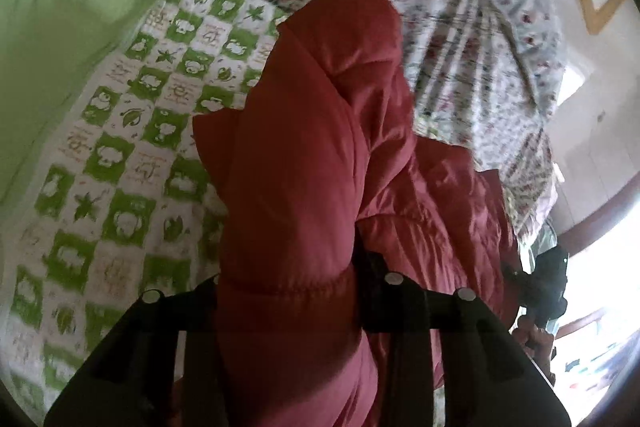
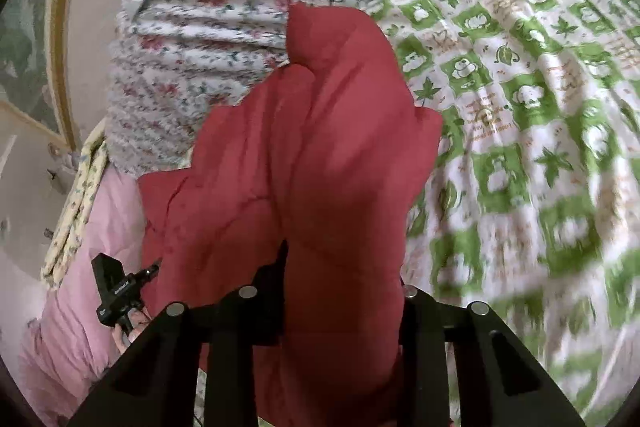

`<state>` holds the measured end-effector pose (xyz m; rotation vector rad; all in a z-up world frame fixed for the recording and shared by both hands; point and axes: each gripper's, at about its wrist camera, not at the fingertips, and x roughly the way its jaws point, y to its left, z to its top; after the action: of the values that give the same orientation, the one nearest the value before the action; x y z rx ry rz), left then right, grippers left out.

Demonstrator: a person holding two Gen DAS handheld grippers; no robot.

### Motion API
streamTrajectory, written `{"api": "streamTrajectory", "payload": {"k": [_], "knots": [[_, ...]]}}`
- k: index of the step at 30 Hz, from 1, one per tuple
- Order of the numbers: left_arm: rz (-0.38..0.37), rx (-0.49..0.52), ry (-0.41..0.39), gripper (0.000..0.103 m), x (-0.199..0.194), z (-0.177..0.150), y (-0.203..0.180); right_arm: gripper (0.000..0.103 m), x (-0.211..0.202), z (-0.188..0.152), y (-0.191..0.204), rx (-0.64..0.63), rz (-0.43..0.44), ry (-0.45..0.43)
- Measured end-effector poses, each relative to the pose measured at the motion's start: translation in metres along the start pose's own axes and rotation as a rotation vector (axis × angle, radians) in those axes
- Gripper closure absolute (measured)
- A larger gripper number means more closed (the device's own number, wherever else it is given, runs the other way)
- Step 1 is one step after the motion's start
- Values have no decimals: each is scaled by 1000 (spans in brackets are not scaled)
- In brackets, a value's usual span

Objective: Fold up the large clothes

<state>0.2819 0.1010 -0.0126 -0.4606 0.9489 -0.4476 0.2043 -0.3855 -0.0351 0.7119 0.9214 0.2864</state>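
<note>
Red jacket (image 1: 304, 187): padded, bunched, lifted over the bed's green checked sheet (image 1: 120, 163), near the floral quilt (image 1: 440, 7) at the bed's far edge. Left gripper (image 1: 288, 291) and right gripper (image 2: 340, 287): jaws closed on jacket fabric. Green pillow (image 1: 60, 39) beside the sheet

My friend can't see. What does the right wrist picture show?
A puffy red jacket is pinched in the right hand-held gripper, above a green-and-white checked bedspread. A flowery quilt lies behind it, and the left hand-held gripper shows at lower left.
</note>
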Motion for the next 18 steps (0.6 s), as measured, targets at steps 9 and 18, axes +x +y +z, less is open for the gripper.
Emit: {"api": "streamTrajectory", "payload": {"k": [9,18], "knots": [[-37,-16,3,71,-58,-67,5,72,-51,-72,16,-29,27,13],[8,-60,14,69,-49,-105,27,69,-49,-106,-6,16,-2,8]]}}
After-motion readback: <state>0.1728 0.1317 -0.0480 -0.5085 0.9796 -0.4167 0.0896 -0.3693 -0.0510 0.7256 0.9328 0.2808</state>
